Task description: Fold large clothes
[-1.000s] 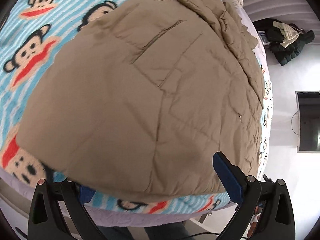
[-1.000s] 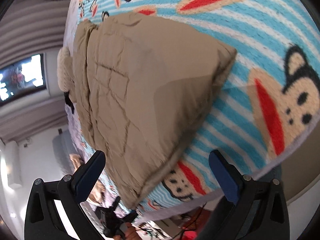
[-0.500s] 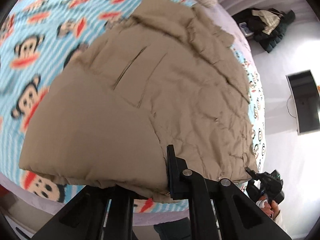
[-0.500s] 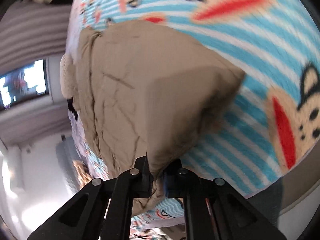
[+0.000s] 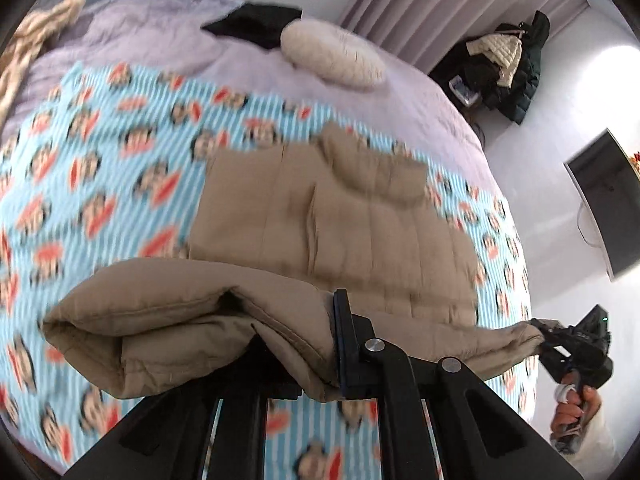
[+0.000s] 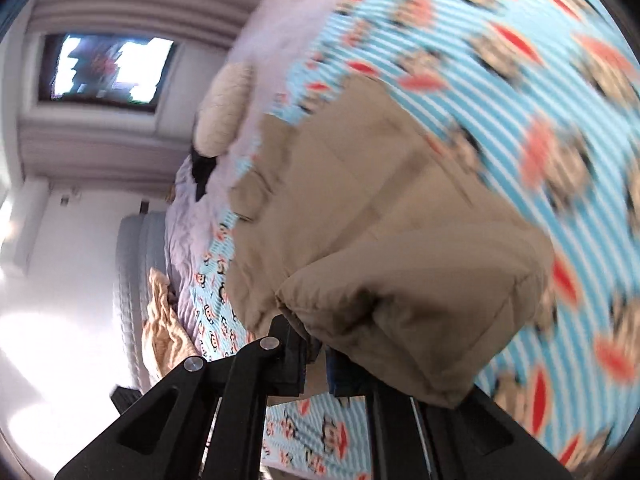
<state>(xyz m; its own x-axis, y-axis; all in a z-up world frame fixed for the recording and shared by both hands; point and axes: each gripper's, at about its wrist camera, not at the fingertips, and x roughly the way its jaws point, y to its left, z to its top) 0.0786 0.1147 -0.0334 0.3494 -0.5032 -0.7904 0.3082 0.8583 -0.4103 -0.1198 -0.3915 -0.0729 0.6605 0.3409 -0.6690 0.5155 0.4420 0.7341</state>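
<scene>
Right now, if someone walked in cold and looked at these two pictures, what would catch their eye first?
First, the tan padded coat lying on the bed, its near hem raised and doubled over. The left gripper pinches one end of that hem and the right gripper the other. Under it spreads the loud blue-striped monkey blanket, with a cream cushion beyond it on the lilac bedspread.
</scene>
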